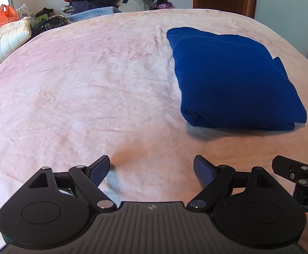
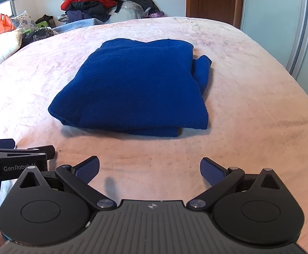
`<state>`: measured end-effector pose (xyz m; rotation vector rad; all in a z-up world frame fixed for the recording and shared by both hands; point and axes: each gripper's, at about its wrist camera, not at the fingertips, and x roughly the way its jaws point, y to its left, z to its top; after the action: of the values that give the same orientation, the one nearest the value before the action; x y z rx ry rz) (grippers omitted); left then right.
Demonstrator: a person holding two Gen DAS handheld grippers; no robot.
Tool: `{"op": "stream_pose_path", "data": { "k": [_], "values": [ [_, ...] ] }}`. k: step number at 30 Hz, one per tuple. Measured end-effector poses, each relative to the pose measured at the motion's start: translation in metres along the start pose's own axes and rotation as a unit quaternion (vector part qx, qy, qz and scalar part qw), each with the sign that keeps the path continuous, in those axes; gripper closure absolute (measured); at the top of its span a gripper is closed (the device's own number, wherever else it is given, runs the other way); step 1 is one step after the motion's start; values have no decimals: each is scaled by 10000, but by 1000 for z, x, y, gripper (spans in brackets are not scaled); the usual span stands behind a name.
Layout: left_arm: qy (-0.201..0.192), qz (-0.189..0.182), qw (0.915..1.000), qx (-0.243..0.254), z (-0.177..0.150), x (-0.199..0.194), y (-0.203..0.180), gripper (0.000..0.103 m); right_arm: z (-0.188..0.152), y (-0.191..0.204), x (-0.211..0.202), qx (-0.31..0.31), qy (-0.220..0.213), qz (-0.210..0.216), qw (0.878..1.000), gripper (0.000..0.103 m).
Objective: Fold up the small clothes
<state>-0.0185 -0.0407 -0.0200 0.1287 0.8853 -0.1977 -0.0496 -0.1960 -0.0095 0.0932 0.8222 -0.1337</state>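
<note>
Both your left gripper (image 1: 151, 167) and right gripper (image 2: 149, 169) gape wide and empty above the pink bedspread (image 2: 249, 97); the blue garment (image 2: 132, 89), folded mid-bed, looks soft, thick, light—pinch its near doubled edge.

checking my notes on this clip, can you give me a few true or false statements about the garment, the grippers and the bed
1. The blue garment lies folded on the pink bedspread. True.
2. The right gripper is clamped on the garment. False: its jaws stand open and empty, short of the garment's near edge.
3. The left gripper is open with nothing between its jaws. True.
4. In the left wrist view the garment lies straight ahead of the left gripper. False: it lies ahead and off to the right.
5. A pile of clothes sits beyond the far edge of the bed. True.
</note>
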Motion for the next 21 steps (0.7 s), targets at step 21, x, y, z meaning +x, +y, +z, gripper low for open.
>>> {"op": "stream_pose_path", "data": {
  "k": [21],
  "values": [
    [7,-3,10000,-5,0,1,0,16,-2,2,3,-18,58,17,10000,1]
  ]
}}
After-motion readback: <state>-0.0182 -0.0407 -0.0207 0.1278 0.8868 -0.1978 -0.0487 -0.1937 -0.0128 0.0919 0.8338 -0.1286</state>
